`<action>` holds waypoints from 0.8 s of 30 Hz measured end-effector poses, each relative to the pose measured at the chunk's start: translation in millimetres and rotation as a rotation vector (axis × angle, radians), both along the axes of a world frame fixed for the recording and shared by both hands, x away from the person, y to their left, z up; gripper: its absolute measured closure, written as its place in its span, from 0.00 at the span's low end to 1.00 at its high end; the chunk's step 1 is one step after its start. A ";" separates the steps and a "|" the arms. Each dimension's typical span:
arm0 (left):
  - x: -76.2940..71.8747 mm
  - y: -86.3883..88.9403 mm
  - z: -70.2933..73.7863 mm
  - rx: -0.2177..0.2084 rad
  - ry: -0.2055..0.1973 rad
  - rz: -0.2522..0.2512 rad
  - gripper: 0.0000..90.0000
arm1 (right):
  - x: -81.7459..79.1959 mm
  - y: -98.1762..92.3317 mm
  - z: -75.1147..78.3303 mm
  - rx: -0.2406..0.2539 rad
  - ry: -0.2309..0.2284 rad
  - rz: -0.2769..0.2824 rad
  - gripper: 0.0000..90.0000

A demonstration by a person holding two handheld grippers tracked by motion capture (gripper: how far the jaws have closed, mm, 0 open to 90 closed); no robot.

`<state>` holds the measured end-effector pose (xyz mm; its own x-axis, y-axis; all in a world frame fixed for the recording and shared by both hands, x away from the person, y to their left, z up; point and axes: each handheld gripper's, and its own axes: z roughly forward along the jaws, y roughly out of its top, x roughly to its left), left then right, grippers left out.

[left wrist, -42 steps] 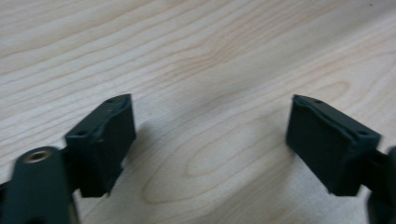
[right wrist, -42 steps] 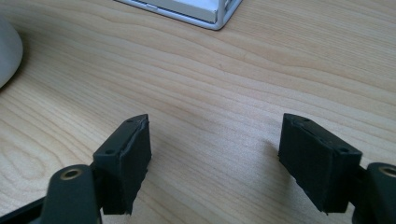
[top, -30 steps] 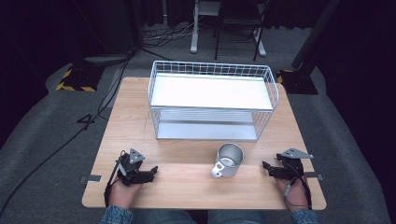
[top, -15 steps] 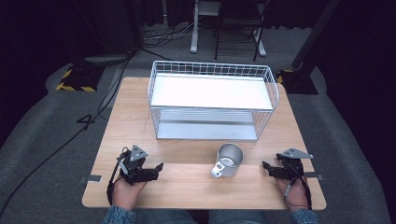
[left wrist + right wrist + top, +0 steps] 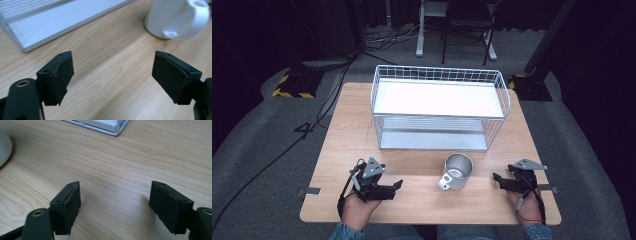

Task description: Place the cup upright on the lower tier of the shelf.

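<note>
Since a second ago: left claw lifted and swung toward the small metal mug with a side handle, jaws released and empty; right claw unmoved, likewise released. Mug upright on the pale wooden worktop, between both claws, just before the white two-tier wire rack. Likely step: approach to grasp. Next: line up on rim or handle, then clench. Mug cut off in both gripper views.

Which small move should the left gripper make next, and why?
Probably ease the left gripper toward the mug. Its fingers stand open with nothing between them, and the mug sits ahead on the table, handle turned toward it.
</note>
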<state>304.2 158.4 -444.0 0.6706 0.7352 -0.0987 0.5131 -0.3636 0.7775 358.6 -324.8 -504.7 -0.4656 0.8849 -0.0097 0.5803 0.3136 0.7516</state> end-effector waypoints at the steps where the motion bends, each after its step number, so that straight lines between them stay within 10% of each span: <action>1: -1.1 -2.6 1.1 0.000 -0.003 -0.009 0.20 | 0.0 0.0 0.0 0.000 0.000 0.000 0.28; 24: -8.5 -63.6 11.5 -0.048 -0.016 -0.190 0.21 | -0.3 0.3 0.0 -0.003 -0.002 -0.001 0.28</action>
<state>295.6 94.8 -432.5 0.7983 0.5903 -0.1194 0.4267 -0.4145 0.8038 358.3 -324.5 -504.7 -0.4651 0.8852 -0.0139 0.5786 0.3159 0.7519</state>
